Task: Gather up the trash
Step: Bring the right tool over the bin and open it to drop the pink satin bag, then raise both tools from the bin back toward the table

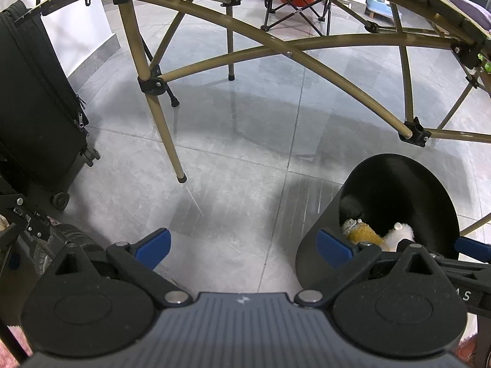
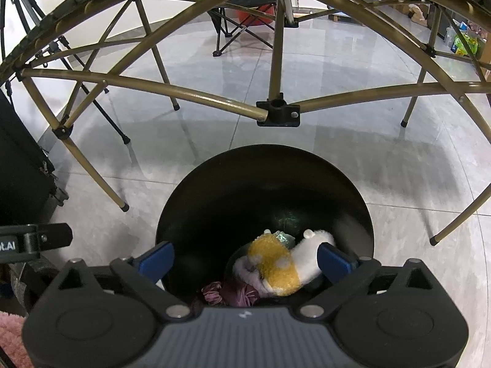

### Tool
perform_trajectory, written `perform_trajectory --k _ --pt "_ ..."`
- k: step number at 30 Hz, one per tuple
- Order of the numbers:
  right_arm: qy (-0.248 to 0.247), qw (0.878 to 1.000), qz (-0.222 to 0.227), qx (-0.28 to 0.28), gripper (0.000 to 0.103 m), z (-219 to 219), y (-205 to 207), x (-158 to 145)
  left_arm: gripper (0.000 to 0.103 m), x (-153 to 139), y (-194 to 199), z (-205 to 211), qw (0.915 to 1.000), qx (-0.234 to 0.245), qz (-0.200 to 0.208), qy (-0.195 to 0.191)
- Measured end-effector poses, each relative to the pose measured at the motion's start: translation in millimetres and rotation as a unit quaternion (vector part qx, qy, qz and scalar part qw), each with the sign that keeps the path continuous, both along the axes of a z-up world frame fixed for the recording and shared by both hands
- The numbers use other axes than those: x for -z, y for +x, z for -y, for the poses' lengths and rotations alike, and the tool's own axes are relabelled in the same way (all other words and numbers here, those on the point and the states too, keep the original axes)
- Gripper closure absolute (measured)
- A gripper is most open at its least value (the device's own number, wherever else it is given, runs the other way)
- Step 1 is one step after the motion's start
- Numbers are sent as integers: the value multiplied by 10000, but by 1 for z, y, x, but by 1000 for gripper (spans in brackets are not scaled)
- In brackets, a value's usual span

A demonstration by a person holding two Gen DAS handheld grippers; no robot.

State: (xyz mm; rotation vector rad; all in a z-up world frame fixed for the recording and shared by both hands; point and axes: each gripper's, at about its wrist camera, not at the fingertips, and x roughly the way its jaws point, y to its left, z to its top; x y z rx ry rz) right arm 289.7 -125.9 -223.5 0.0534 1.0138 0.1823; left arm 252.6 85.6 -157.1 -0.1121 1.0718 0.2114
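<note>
A black trash bin (image 2: 264, 181) stands on the grey tiled floor, straight below my right gripper (image 2: 245, 259). Its blue-padded jaws are spread wide over the bin's mouth and nothing is between them. Inside the bin lie a yellow-and-white plush thing (image 2: 276, 263), a crumpled purple piece (image 2: 227, 294) and a bit of green wrapper (image 2: 284, 236). My left gripper (image 1: 244, 247) hangs open and empty over bare floor, just left of the bin (image 1: 399, 184). In the left wrist view the plush thing (image 1: 365, 234) shows at the bin's bottom.
A folding table's tan tube frame (image 2: 214, 99) arches over both grippers, with legs (image 1: 172, 153) planted on the floor nearby. A black wheeled suitcase (image 1: 33, 107) stands at the left. A folding chair (image 1: 294, 3) is far behind. Pink cloth (image 2: 12, 331) lies at the lower left.
</note>
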Motion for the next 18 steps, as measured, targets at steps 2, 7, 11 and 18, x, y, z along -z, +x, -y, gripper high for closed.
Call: perform_trajectory --k 2,7,11,18 --pt "16 10000 9 -3 0 1 -1 -1 0 -1 -1 1 10000 10 23 6" --pt "34 9999 110 19 0 4 -3 -6 0 -4 -2 4 10000 49 81 13" --pt "51 9998 193 55 0 8 -5 -9 0 -9 -3 7 9998 93 180 7" --pt "69 9982 577 127 0 23 -14 -25 0 -24 -9 17 9984 159 542 7"
